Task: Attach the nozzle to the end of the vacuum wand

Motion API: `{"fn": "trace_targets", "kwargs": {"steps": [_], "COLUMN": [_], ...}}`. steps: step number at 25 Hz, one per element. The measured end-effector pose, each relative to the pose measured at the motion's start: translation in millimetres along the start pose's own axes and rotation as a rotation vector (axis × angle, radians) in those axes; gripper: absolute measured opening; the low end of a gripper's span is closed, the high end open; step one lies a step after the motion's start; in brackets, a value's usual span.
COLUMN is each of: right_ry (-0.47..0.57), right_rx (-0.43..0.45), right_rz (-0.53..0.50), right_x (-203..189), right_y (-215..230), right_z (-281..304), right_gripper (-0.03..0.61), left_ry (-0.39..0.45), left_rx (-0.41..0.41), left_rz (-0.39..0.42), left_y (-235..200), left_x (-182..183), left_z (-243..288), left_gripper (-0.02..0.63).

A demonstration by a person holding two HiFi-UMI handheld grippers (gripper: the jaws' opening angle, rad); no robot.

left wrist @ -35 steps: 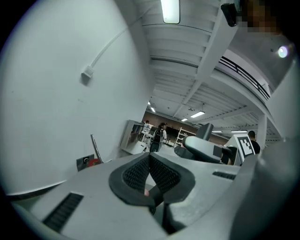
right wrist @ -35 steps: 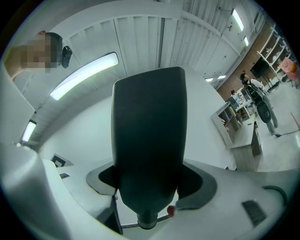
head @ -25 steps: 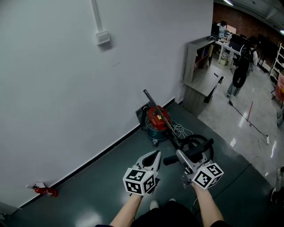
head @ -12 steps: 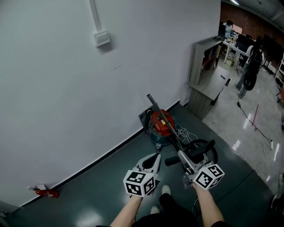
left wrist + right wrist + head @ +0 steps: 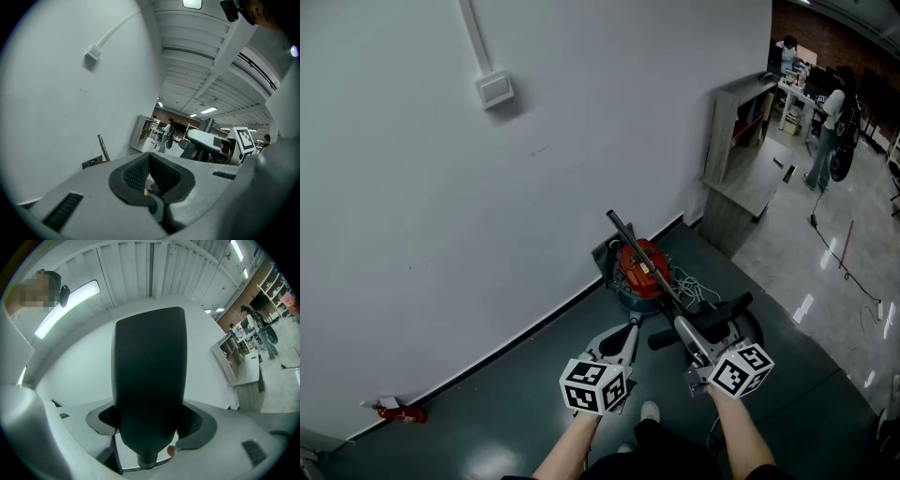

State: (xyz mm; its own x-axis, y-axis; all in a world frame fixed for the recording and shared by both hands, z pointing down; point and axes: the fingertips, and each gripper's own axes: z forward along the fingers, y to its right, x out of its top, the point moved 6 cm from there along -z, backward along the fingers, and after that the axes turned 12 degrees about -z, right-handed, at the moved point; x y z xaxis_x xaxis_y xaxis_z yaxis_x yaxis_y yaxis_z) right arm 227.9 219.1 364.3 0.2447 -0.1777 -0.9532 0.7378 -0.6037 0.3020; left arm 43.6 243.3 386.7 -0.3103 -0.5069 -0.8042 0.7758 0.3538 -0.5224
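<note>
The right gripper (image 5: pixel 683 329) grasps a long black plastic nozzle (image 5: pixel 150 380), held level and crosswise, probably so its open end can be swung toward the wand. The left gripper (image 5: pixel 630 330) is clenched on nothing, likely kept free to steady the slim silver metal wand (image 5: pixel 623 234) leaning up from the round red canister vacuum (image 5: pixel 637 262). Both forearms (image 5: pixel 741 445) reach forward side by side, near that vacuum.

Bright, even indoor light from ceiling lamp (image 5: pixel 192 3); glare on floor (image 5: pixel 804 307); gripper views fisheye w/ dark corners.
</note>
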Motion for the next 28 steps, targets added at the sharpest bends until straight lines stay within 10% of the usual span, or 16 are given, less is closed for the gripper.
{"fn": "trace_targets", "kwargs": {"steps": [28], "right_ry": [-0.028], "right_rx": [0.003], "right_rz": [0.066], "right_x": [3], "right_y": [99], "right_z": [117], "right_gripper": [0.342], "left_ry": [-0.001], "left_rx": [0.083], "left_rz": [-0.042], "left_y": [-84], "left_x": [62], "left_z": [109], "left_gripper": [0.005]}}
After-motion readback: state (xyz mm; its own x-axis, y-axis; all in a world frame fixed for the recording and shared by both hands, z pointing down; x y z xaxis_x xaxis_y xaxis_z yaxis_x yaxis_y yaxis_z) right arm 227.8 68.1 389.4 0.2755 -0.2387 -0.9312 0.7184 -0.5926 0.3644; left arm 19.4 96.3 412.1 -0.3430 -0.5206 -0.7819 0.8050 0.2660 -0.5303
